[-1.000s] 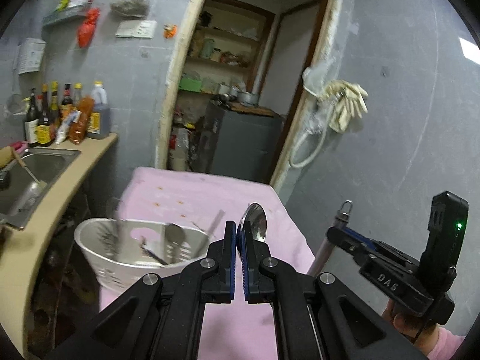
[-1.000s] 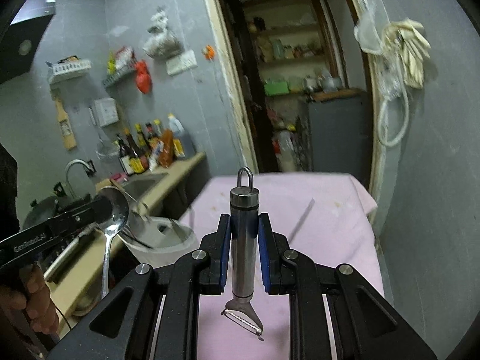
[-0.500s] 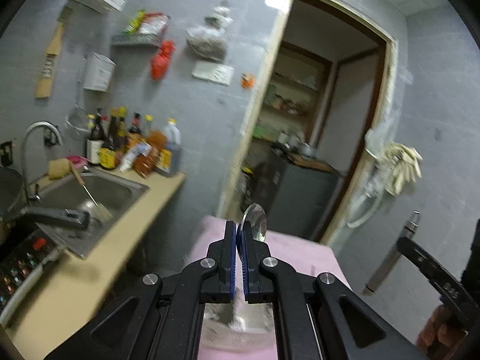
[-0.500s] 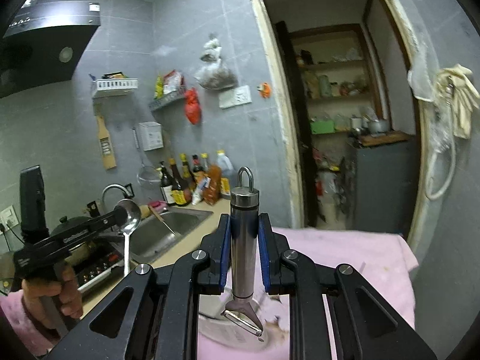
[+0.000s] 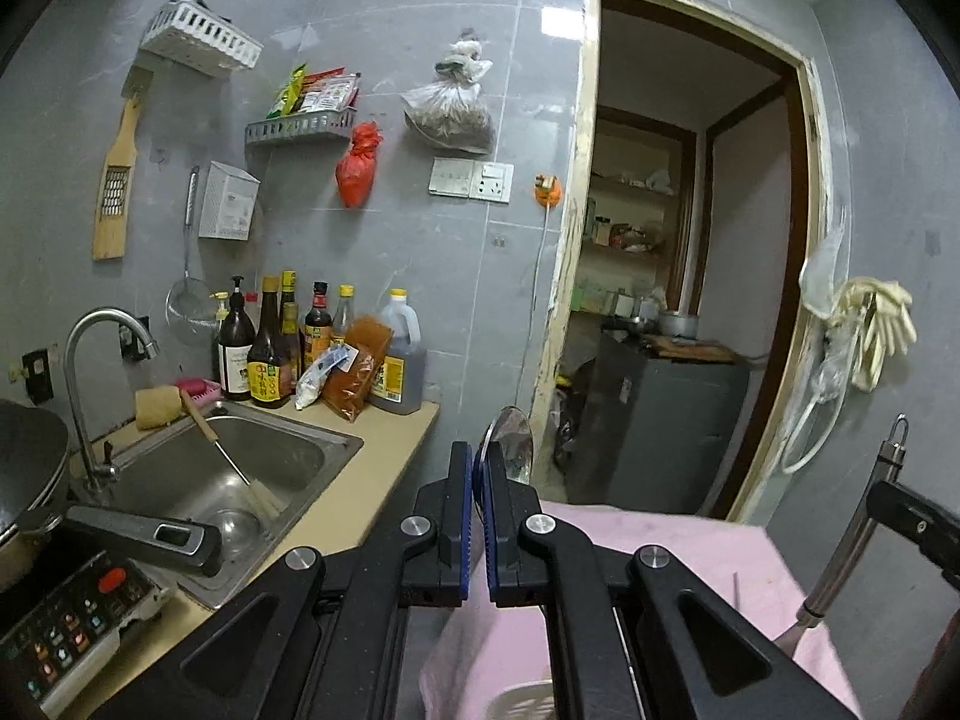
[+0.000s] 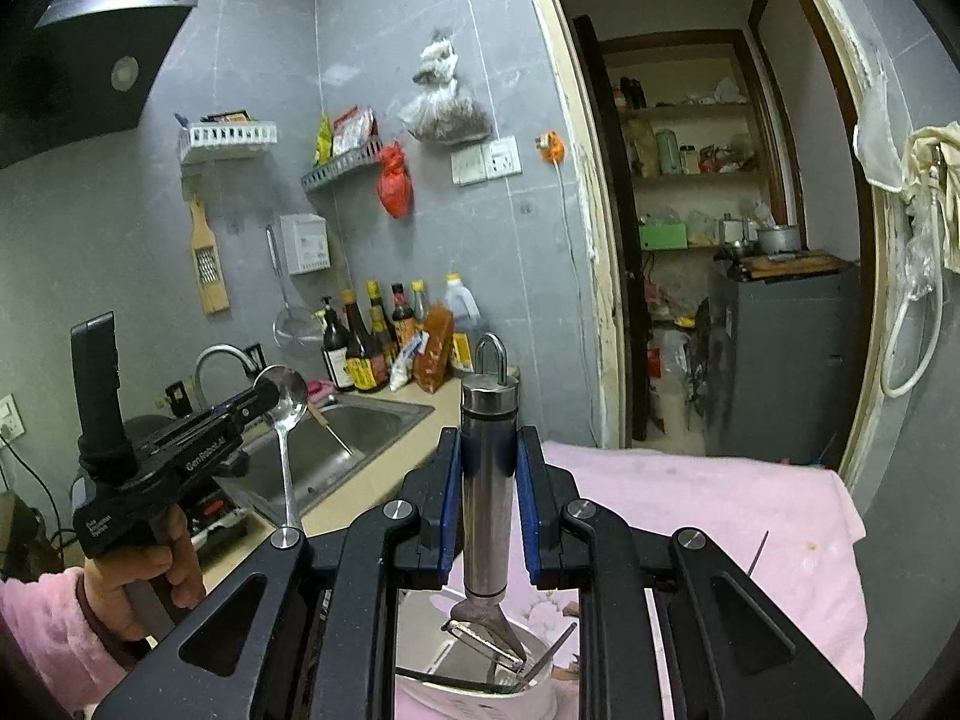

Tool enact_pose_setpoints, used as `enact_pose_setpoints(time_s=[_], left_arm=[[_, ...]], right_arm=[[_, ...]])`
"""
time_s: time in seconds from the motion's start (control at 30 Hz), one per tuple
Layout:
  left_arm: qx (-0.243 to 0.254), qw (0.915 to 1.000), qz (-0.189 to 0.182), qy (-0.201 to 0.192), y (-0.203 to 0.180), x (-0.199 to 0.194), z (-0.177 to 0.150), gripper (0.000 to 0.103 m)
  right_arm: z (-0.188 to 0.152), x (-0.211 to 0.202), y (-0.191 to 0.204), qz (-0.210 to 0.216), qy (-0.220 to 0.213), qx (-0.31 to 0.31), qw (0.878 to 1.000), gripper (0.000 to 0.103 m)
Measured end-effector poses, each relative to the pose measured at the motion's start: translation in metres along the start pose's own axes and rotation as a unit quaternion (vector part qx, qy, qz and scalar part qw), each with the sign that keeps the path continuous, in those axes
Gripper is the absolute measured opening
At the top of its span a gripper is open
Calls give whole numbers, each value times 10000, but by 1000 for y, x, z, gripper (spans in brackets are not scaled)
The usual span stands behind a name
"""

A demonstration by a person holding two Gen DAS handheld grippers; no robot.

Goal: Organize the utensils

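Above the pink-covered table [image 6: 720,498], the left gripper [image 5: 478,468] clenches a spoon [image 5: 513,441] with its bowl up; to its right, the right gripper [image 6: 487,480] grasps a steel peeler [image 6: 487,480] upright over the white utensil basket [image 6: 528,699].

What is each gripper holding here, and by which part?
Left gripper: a metal spoon, pinched at the bowl, handle hanging down. Right gripper: a steel peeler, clamped around its handle, blade end lowest.
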State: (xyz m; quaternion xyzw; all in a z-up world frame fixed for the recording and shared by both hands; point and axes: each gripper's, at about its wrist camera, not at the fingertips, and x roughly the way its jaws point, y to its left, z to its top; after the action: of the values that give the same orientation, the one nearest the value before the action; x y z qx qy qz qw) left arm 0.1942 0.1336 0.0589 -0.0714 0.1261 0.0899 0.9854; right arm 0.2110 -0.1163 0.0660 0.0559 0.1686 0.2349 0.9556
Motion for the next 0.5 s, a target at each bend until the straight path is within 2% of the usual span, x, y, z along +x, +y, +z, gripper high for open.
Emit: enact_pose_setpoints(time_s=[0.13, 0.27, 0.5], left_arm=[[263, 9996, 71, 12, -5, 9, -11, 4], [274, 9996, 62, 69, -5, 17, -21, 4], [553, 9984, 72, -51, -14, 23, -35, 4]], right_arm=[[-10, 12, 2, -70, 112, 4, 9999, 16], [-18, 20, 2, -170, 156, -6, 9997, 16], [-30, 29, 3, -217, 239, 12, 9995, 16]])
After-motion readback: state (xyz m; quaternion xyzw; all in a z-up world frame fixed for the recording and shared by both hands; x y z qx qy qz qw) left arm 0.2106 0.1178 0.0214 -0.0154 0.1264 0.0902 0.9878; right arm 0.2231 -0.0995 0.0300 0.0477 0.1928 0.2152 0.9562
